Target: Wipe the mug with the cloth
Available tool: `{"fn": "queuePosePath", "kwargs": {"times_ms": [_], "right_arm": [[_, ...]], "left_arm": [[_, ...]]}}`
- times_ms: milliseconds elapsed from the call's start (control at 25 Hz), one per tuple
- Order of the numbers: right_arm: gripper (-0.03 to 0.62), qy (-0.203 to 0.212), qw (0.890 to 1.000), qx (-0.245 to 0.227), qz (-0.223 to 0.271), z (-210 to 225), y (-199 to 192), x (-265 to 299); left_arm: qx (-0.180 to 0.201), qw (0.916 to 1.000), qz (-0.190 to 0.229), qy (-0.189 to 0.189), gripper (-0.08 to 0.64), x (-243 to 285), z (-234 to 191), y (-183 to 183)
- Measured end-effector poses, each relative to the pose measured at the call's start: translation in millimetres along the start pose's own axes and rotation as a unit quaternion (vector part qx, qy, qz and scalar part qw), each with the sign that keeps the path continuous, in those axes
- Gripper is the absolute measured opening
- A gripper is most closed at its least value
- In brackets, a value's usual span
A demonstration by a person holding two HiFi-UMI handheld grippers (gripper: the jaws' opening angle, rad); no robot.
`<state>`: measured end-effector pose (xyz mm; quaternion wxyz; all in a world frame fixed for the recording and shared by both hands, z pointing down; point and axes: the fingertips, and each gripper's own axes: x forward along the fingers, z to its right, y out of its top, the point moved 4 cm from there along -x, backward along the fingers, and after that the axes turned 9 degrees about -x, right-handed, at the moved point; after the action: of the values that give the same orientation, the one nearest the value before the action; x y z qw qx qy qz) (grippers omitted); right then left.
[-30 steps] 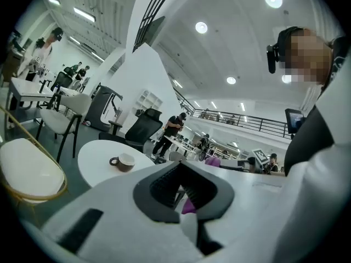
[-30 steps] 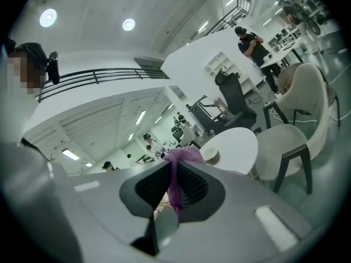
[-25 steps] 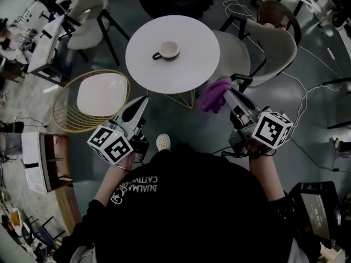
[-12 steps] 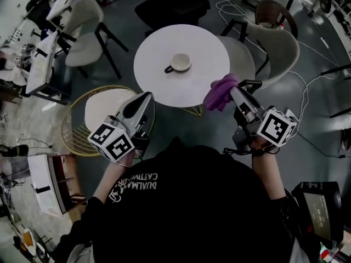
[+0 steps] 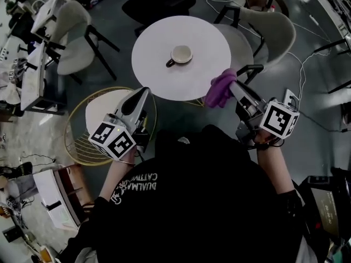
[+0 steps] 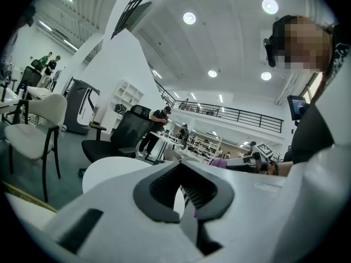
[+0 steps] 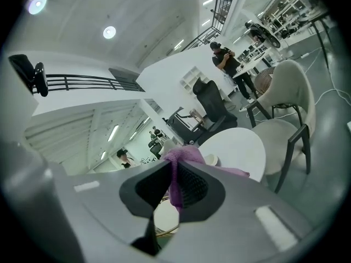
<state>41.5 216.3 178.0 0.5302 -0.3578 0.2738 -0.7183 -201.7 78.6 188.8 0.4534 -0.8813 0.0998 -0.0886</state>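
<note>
One mug [image 5: 181, 55] is sitting on one round table [image 5: 156, 70]; one cloth [image 5: 220, 88] is hanging centre right; two grippers are showing, left gripper [image 5: 143, 91] and right gripper [image 5: 230, 85].

Your right gripper [image 5: 232, 86], matt grey plastic, pinches a soft, fuzzy purple cloth [image 5: 219, 90]; your left gripper [image 5: 143, 91] wears the same dull shell. The mug [image 5: 181, 53] looks smooth cream ceramic on the matt white table [image 5: 159, 75]; the wire chair [image 5: 73, 148] shows brassy metal.
</note>
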Motion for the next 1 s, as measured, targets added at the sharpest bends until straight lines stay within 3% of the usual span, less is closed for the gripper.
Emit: {"fn": "queuePosePath", "kwargs": {"times_ms": [400, 720, 1000], "right_arm": [[0.043, -0.001, 0.999, 0.026, -0.034, -2.3, -13.1, 44.9], [0.043, 0.017, 0.999, -0.002, -0.045, 2.6, -11.8, 94.8], [0.043, 0.02, 0.997, 0.023, -0.071, 45.4, -38.9, 149.4]], "left_arm": [[-0.015, 0.9995, -0.014, 0.023, -0.001, -4.6, -23.9, -19.5], [0.008, 0.9987, -0.037, 0.033, 0.0, 10.0, -38.2, -7.7], [0.038, 0.9962, -0.069, 0.038, 0.0, 49.4, -76.7, -33.4]]}}
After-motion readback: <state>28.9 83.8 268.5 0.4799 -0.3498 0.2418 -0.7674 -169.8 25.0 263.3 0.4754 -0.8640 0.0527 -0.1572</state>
